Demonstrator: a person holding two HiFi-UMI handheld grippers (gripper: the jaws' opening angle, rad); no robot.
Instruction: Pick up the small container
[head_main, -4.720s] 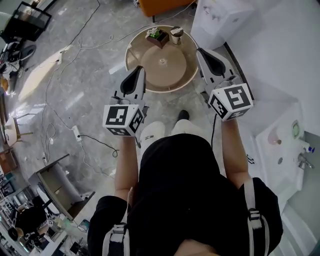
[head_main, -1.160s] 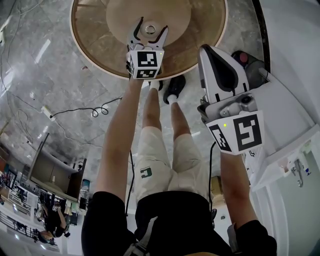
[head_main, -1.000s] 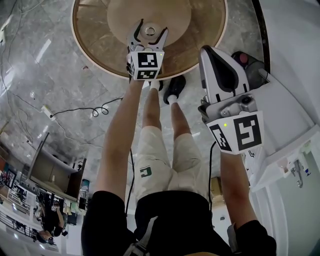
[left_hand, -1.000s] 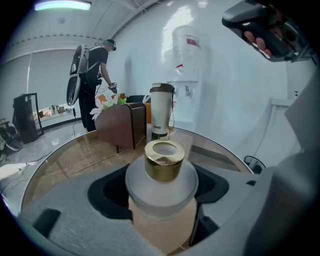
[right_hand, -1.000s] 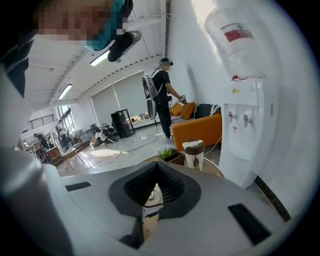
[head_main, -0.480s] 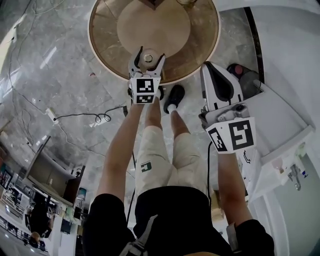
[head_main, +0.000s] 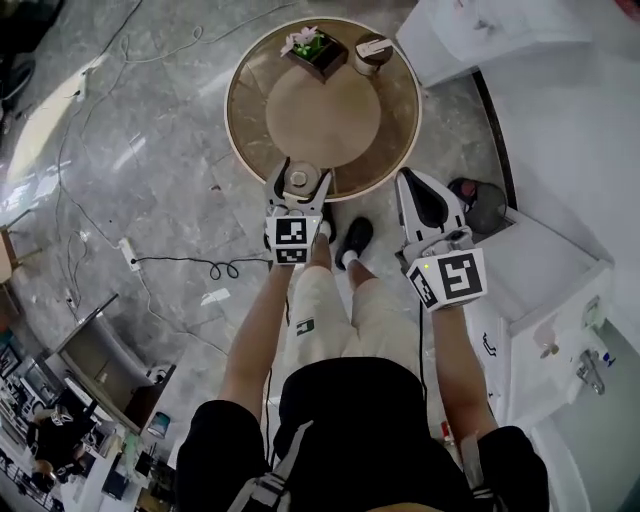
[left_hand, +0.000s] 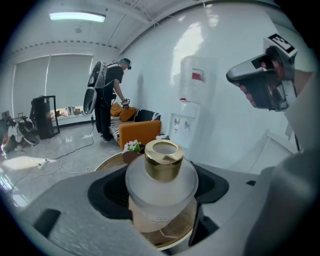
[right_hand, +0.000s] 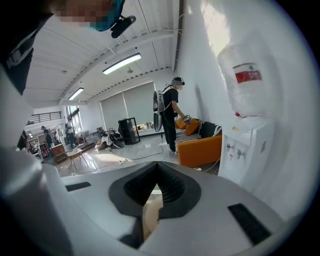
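Note:
The small container (head_main: 300, 181) is a frosted glass bottle with a gold collar. My left gripper (head_main: 302, 175) is shut on it, over the near edge of the round tan table (head_main: 245, 105). In the left gripper view the container (left_hand: 161, 187) fills the gap of the left gripper (left_hand: 160, 200), pressed from both sides, with tabletop showing under it. My right gripper (head_main: 412, 182) hangs to the right of the table, over the floor, shut and empty. In its own view the right gripper (right_hand: 156, 200) has its dark pads meeting.
A planter with pink flowers (head_main: 313, 50) and a lidded cup (head_main: 372, 50) stand at the table's far edge. A white water dispenser (head_main: 480, 30) is at the back right. A dark round object (head_main: 483, 207) and cables (head_main: 190, 265) lie on the floor. A person (left_hand: 112, 85) stands by an orange sofa (left_hand: 140, 132).
The left gripper, shut on the container, has come from the table's middle toward its near edge. The head view has pulled back, so the whole table shows. The right gripper stays shut.

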